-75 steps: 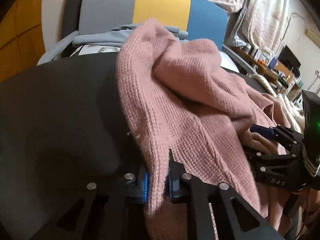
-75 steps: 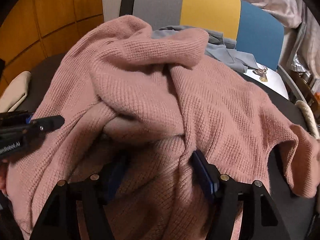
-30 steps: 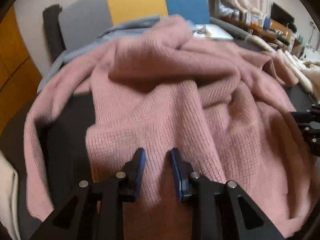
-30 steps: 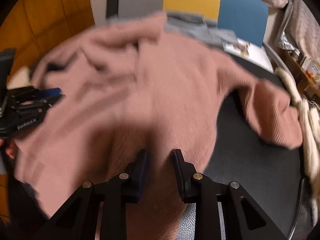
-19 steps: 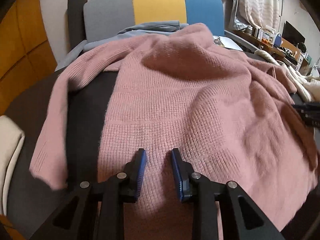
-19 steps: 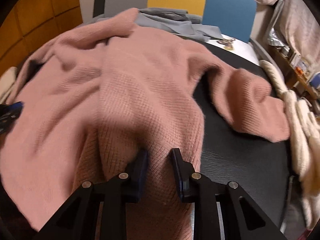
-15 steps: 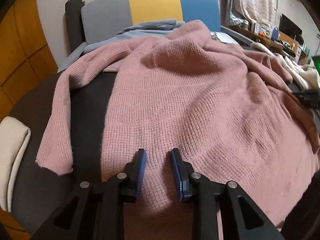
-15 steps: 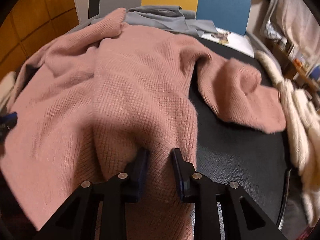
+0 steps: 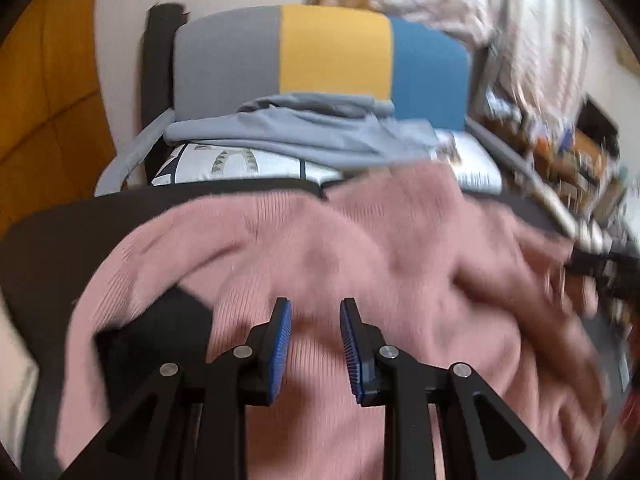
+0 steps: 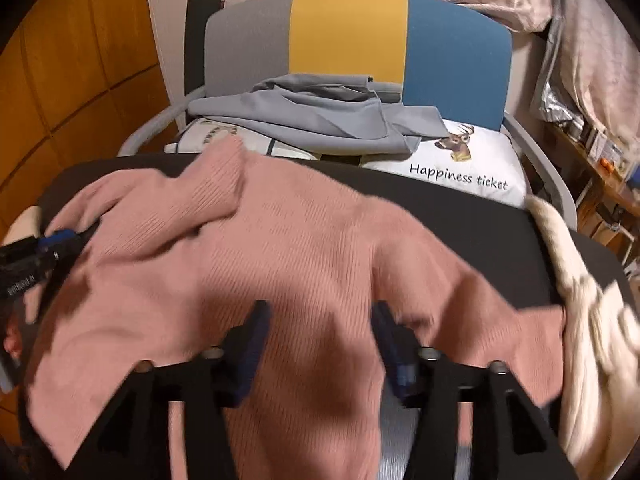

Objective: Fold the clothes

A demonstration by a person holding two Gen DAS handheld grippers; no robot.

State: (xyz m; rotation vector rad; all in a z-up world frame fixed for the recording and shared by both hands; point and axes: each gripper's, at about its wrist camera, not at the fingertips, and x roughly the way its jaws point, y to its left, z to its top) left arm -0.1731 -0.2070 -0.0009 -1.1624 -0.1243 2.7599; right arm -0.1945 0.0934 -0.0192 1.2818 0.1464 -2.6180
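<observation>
A pink sweater [image 10: 304, 248] covered the dark surface [image 10: 480, 208] ahead of both jaws. The left gripper [image 9: 315, 322] stood slightly parted over knit; the right gripper [image 10: 320, 332] gaped wide, knit between. Beyond stood a tricolour chair [image 10: 352, 40].

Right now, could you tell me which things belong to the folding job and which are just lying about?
Job: pink sweater; left gripper; right gripper.
Lying about: grey garment; deer cushion; cream knit; chair.

Pink knit sweater [image 10: 304, 248], rumpled, spread across black table [image 10: 480, 208]
</observation>
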